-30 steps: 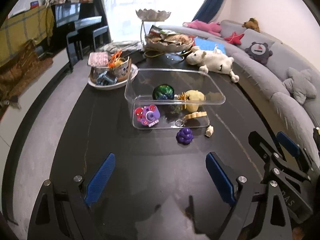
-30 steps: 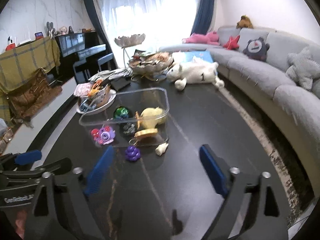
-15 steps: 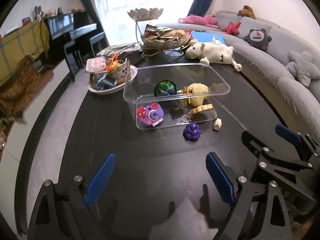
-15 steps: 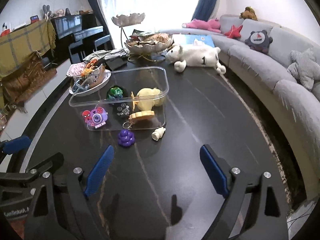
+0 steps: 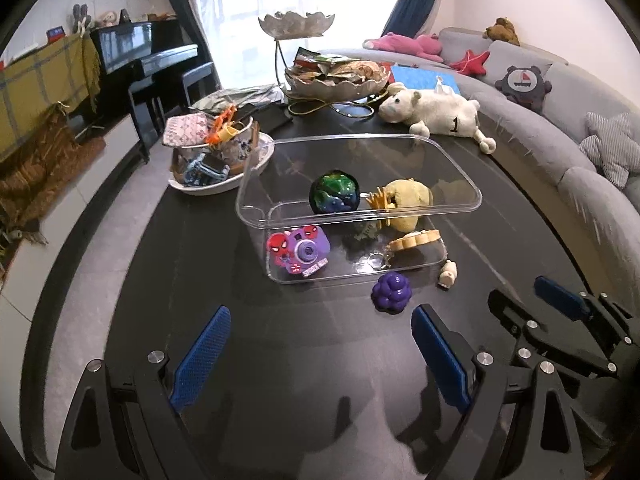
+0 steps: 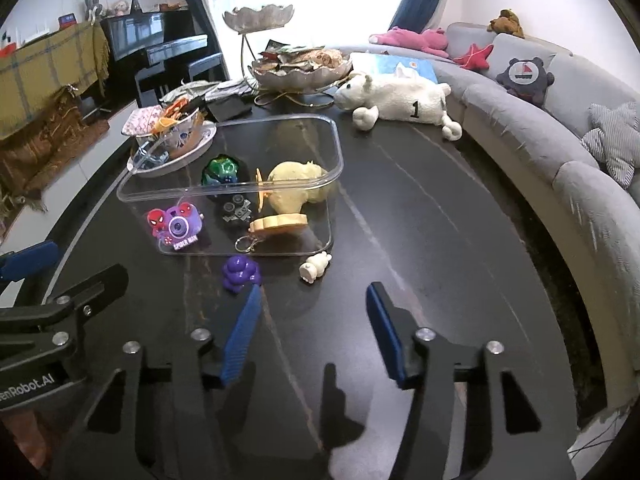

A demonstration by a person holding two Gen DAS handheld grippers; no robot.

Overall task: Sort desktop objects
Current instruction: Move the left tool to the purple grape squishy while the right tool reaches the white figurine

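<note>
While both claws hang over the dark glossy table (image 6: 420,216), I see my left gripper (image 5: 320,354) spread wide with nothing between its blue pads; my right gripper (image 6: 314,330) is closing, its jaws about half apart and empty — only bare tabletop shows between them. From the right wrist view, the purple grape-shaped toy (image 6: 241,273) lies at eleven o'clock just off the left pad's tip, not touching that I can tell; the small cream animal figure (image 6: 316,267) sits at twelve o'clock, beside the grapes. Beyond them at twelve stands the clear plastic box (image 6: 338,148); inside lie a purple toy camera (image 6: 176,228), a green-blue ball (image 6: 221,171), a yellow plush (image 6: 298,188) and a tan keychain (image 6: 278,224).
</note>
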